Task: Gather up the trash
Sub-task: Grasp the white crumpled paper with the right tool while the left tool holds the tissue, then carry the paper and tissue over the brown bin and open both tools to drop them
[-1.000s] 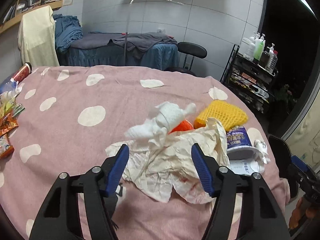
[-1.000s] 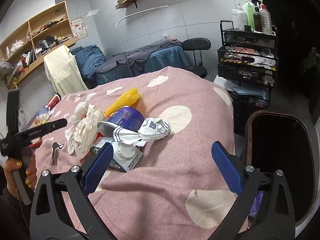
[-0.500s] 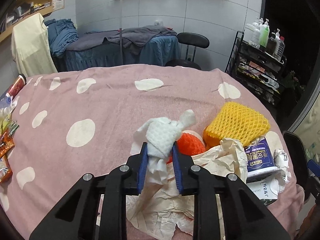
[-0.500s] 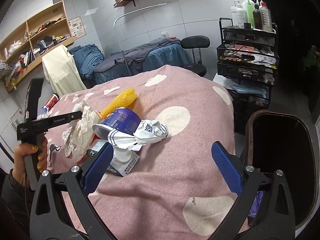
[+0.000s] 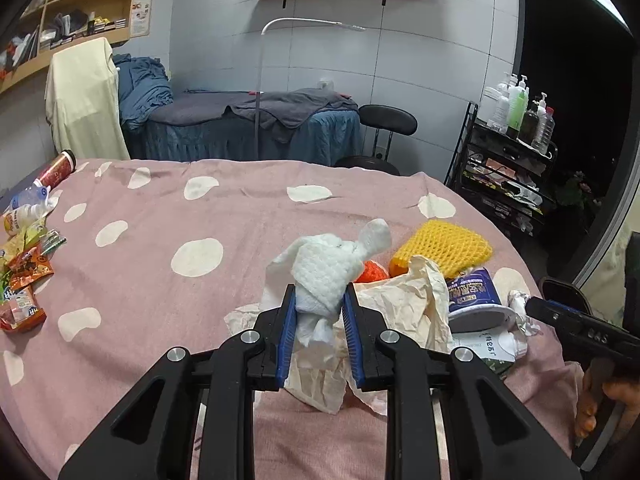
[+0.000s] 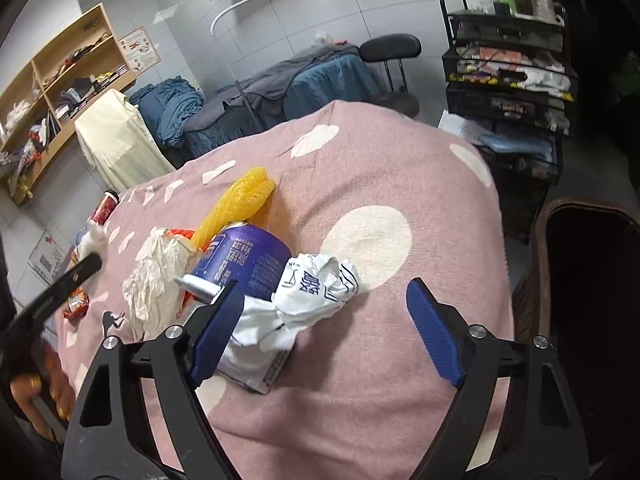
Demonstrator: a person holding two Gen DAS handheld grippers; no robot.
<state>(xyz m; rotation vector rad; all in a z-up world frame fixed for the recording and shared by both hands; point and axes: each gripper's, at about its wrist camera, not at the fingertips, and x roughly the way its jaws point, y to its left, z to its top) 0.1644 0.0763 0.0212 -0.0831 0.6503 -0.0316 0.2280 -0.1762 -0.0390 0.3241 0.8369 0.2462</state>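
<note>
- Your left gripper [image 5: 320,320] is clamped on a white paper-towel wad [image 5: 326,276]; the blue pads press both its sides and the wad's top sticks up past the fingertips.
- Crumpled cream paper [image 5: 404,308] trails below and to the 3 o'clock side of that wad, part of it hanging between the fingers; whether it is caught in the grip cannot be told.
- At 2 o'clock from the wad lies a yellow foam net [image 5: 444,246], with an orange scrap [image 5: 370,272] showing between the net and the cream paper.
- A blue paper cup [image 6: 244,260] lies on its side just beside the cream paper, its mouth toward you.
- Your right gripper [image 6: 320,336] has its jaws wide apart and closing. A crumpled white wrapper [image 6: 320,284] with dark print sits between the fingers but the pads do not press it; the left pad overlaps the cup's rim in the right wrist view.
- A flat printed pack [image 6: 260,368] lies under the wrapper, near the left pad.
- All of it rests on the pink spotted cover [image 5: 240,216] of the bench.
- At 9 o'clock on the cover, well apart from the pile, lie snack packets [image 5: 24,276], a small bottle and a red can [image 5: 58,168].
- At 3 o'clock off the bench edge stands a dark bin [image 6: 592,280], open-topped.
</note>
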